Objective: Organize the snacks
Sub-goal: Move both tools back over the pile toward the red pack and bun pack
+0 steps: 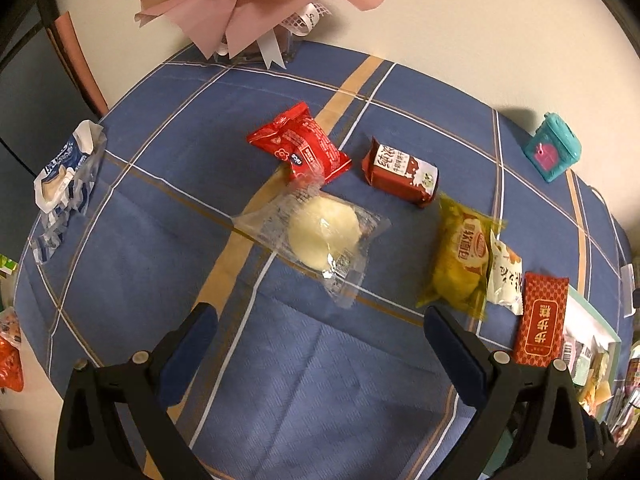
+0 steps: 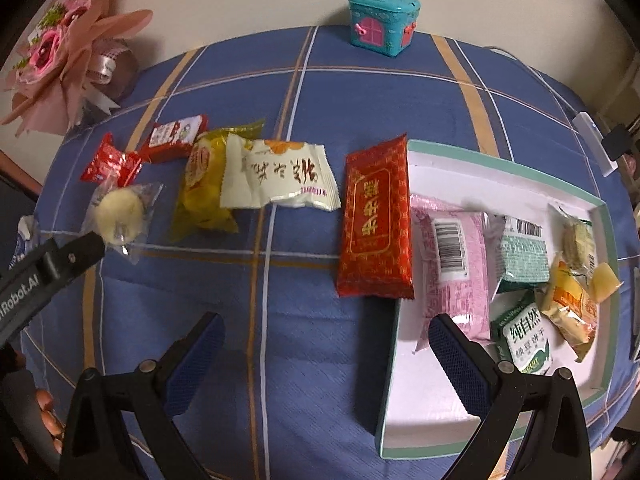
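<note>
While loose snacks wait on the blue cloth, the left gripper [image 1: 320, 320] hangs wide open and empty, the clear-wrapped pastry [image 1: 322, 236] at twelve o'clock (likely next); the right gripper [image 2: 326, 334], equally agape and empty, faces the red packet [image 2: 376, 220] beside the tray [image 2: 600, 216].

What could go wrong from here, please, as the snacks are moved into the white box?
1. The clear-wrapped round cake lies partly on the red packet; the open left hand-held gripper may drag both.
2. The long red packet lies against the white box's rim, so a grab by the open right hand-held gripper might catch the edge and shift the box.
3. The white packet overlaps the yellow packet; lifting one could disturb the other.
</note>
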Demonstrator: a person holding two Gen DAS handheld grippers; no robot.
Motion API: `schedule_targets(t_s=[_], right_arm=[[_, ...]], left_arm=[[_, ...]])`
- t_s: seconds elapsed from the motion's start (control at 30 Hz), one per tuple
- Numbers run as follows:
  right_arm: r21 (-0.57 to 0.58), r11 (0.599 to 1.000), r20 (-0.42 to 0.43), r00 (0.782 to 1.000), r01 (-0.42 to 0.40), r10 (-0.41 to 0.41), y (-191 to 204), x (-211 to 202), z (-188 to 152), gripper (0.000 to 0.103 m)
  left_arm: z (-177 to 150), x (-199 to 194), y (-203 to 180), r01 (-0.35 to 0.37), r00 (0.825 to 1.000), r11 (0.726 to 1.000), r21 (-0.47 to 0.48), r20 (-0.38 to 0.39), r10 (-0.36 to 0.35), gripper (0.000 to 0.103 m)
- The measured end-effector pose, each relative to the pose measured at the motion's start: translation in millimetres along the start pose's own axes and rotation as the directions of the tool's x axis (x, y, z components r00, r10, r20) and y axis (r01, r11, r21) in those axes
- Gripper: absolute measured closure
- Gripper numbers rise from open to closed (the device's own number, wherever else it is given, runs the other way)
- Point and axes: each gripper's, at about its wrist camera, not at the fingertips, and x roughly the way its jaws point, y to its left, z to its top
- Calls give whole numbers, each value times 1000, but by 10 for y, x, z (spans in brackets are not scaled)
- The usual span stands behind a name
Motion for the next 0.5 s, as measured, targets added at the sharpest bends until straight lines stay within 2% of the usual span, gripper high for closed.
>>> schedule_targets(t_s=[0.2,0.5], right_arm=[[31,999,49,999,-10,8,-75,-63,157,0],[55,998,87,996,-29,24,-153,-71,369,0]], left_arm=[[93,22,52,33,999,999,-5,3,-33,0],[244,6,67,43,999,999,1,23,-43,0]])
